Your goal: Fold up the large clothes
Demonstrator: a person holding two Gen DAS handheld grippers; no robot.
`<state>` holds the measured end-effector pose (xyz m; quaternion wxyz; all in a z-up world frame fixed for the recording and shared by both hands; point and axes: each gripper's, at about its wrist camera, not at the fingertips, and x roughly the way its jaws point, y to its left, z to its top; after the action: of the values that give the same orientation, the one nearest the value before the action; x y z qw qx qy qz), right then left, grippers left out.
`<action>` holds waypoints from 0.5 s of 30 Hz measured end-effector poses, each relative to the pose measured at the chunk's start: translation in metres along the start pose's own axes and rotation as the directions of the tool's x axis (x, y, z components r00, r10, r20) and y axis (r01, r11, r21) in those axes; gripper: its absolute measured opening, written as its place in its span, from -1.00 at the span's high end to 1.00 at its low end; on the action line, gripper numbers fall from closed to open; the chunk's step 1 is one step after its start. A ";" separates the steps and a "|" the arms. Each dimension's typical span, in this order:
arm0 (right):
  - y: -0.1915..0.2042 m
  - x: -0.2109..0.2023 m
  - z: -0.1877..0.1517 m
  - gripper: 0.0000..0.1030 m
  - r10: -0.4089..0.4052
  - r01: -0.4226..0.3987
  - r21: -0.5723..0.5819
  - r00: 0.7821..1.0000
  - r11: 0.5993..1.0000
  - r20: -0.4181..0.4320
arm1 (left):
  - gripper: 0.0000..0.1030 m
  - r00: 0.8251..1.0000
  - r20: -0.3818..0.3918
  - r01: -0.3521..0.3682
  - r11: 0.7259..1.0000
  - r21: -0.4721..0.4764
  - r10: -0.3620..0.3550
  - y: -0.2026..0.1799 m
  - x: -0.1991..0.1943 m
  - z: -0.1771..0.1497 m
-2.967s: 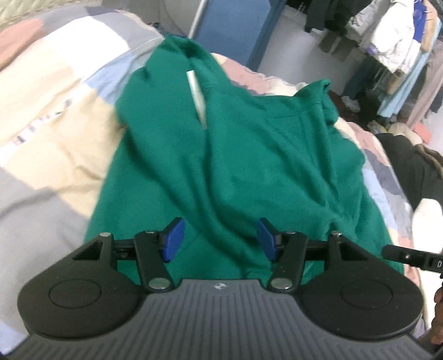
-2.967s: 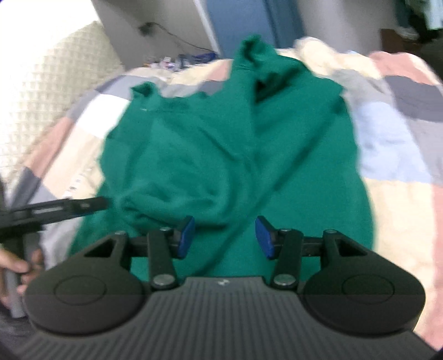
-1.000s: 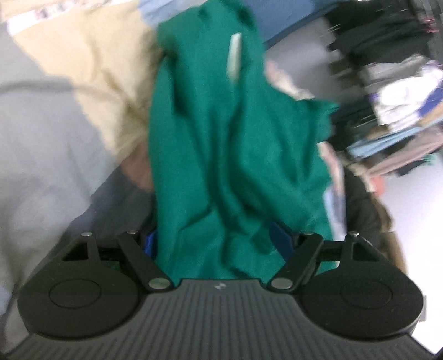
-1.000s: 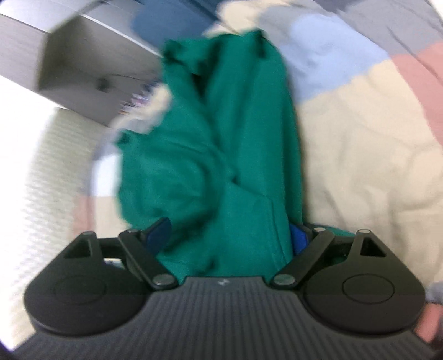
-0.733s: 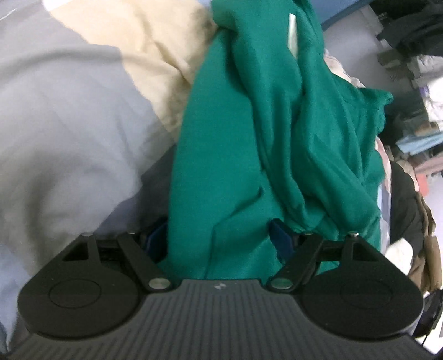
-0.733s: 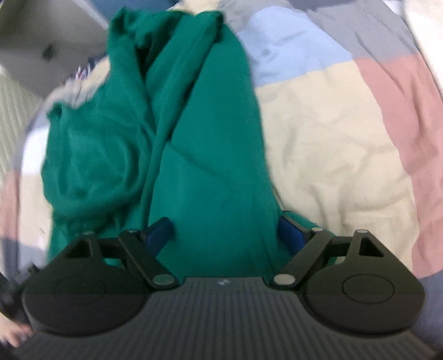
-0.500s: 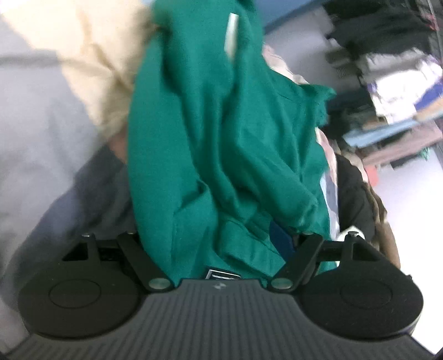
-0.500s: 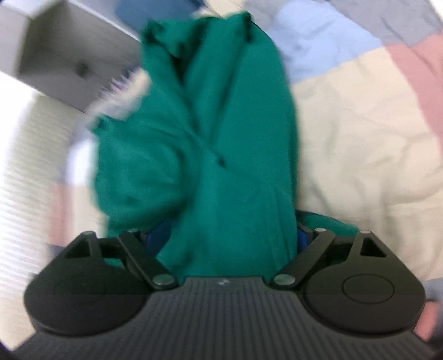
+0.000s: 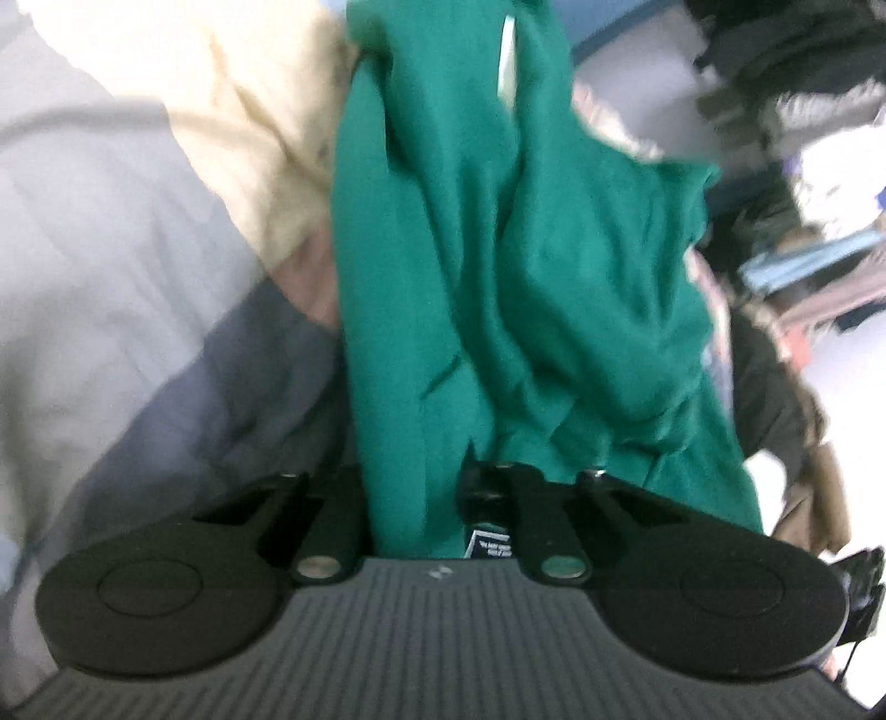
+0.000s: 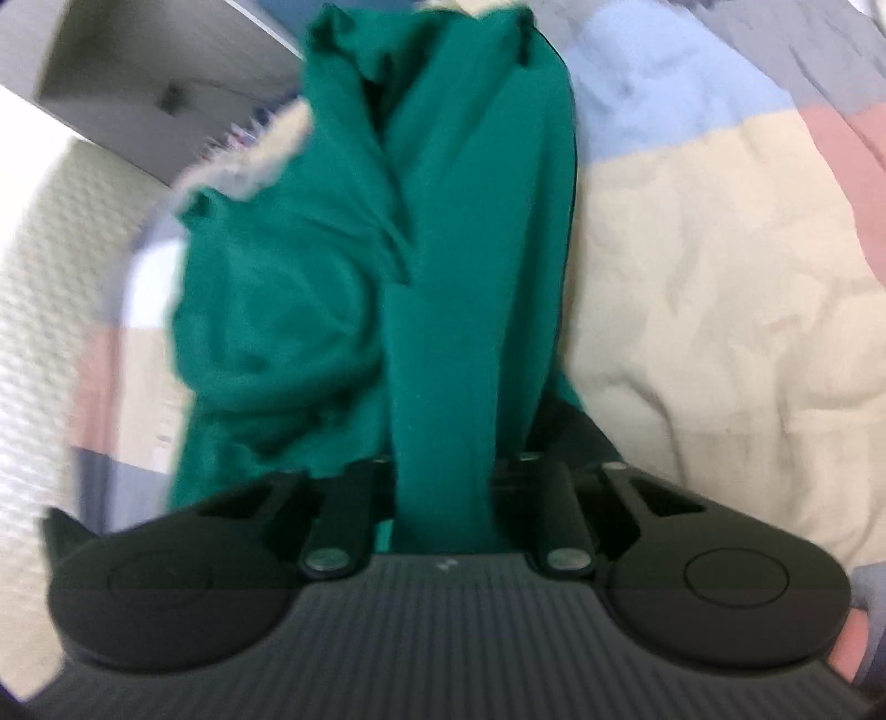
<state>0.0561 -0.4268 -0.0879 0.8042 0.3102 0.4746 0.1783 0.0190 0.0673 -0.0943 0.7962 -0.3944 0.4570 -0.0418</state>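
Observation:
A large green garment lies crumpled on a patchwork quilt, with a white strip near its far end. My left gripper is closing on a bunched edge of it, and the cloth fills the narrow gap and hides the pads. A small dark label shows at the jaw base. In the right wrist view the same green garment runs away from me. My right gripper is closing on another bunched edge, its pads covered by cloth.
The quilt spreads in cream, pink, blue and grey patches to the right. A pale textured headboard stands at the left. Hanging clothes and a dark heap of clothing lie beyond the bed's far side.
Both grippers' jaws have swung from wide apart to pinched together on the green cloth. The cloth between each pair is now gathered into a narrow band.

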 end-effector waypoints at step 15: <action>0.021 -0.125 0.003 0.75 0.372 -0.366 -0.068 0.910 0.928 0.182 | 0.84 0.922 0.136 0.368 0.930 -0.013 -0.363 -0.038 -0.138 -0.009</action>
<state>-0.0018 -0.4850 0.0090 0.8030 0.3968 0.3246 0.3040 -0.0564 0.0944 0.0242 0.7949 -0.4899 0.3229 -0.1547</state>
